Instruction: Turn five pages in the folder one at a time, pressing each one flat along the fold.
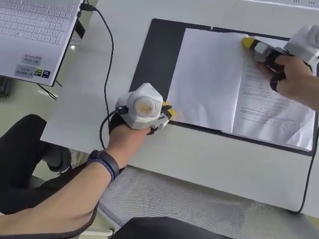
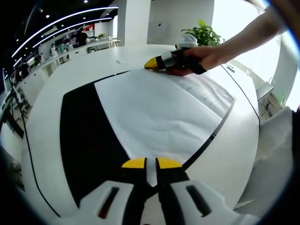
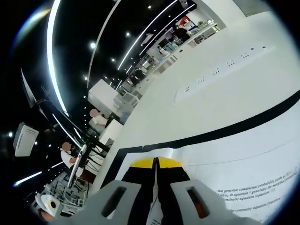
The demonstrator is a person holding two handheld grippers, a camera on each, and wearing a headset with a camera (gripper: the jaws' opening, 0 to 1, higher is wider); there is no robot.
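Nearest, the person's left hand (image 1: 127,135), with a dark wristband (image 1: 104,162) behind it, holds the left gripper (image 1: 168,112) at the near left corner of the turned page (image 1: 204,74). In the left gripper view, this gripper (image 2: 151,163) has its yellow-tipped jaws drawn almost together, with a thin slit between them. They sit right at the page's near edge, and whether they pinch the paper cannot be told.

The black folder (image 1: 154,55) lies open on the white desk (image 1: 199,159). The blank turned page rests on its left half, and a printed page (image 1: 269,104) rests on the right. The fold runs between them from near to far.

At the far end of that fold, the right hand (image 1: 294,79) holds the right gripper (image 1: 247,43), with its yellow tips down on the paper. In the right gripper view its jaws (image 3: 155,162) are closed against each other and hold nothing. Printed lines lie just to their right, and the folder's black edge lies beyond.

At the far left stands a white laptop (image 1: 35,30). A black cable (image 1: 107,64) runs from beside it toward the left gripper.
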